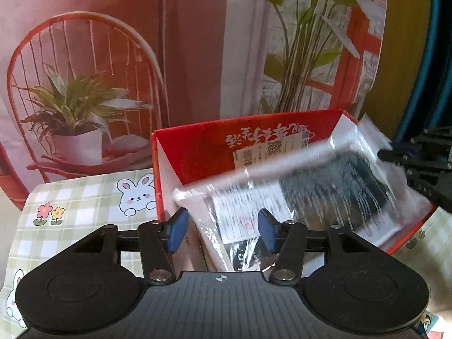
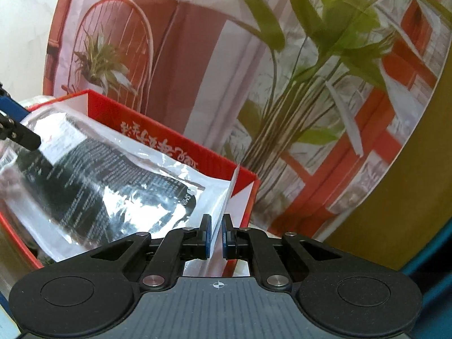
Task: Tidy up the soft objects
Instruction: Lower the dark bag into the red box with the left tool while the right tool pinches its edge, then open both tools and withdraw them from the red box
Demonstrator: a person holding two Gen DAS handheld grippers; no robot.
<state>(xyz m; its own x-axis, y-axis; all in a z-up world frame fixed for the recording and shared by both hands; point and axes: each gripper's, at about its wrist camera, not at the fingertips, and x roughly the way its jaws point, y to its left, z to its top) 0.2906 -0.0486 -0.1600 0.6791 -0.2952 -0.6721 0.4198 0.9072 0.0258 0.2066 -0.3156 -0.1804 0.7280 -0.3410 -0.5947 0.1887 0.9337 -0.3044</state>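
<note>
- A clear plastic bag [image 2: 118, 175] with a dark knitted item sealed inside was seen held over an open red box [image 2: 180, 138], tilted and hanging partly above the box's opening.
- The right gripper [image 2: 216, 237] was clamped down on the bag's edge, the fingers [image 2: 205, 234] pinched nearly together with just the thin plastic between them. So yeah, that corner was firmly gripped.
- The left gripper [image 1: 221, 233] was found about halfway open, its blue fingers [image 1: 178, 233] spread apart on either side of the bag's lower end. The plastic was between them but wasn't being squeezed, as far as could be told.
- In the left wrist view the bag [image 1: 310, 186] was pretty blurred, so the item inside couldn't be made out beyond dark and ribbed-looking. A white printed label was visible through the plastic.
- The right gripper [image 1: 418, 166] was also caught at the far right of that view, up at the bag's upper corner.
- The red box [image 1: 214, 147] was noted to have white inner walls, upside-down white lettering and a couple of stickers with codes on the far wall.
- The box was parked on a desk [image 1: 84, 203] covered with a green checked cloth printed with bunnies and little flowers.
- Behind everything a backdrop [image 1: 113, 70] printed with a red chair, potted plants and a lamp was hung.
</note>
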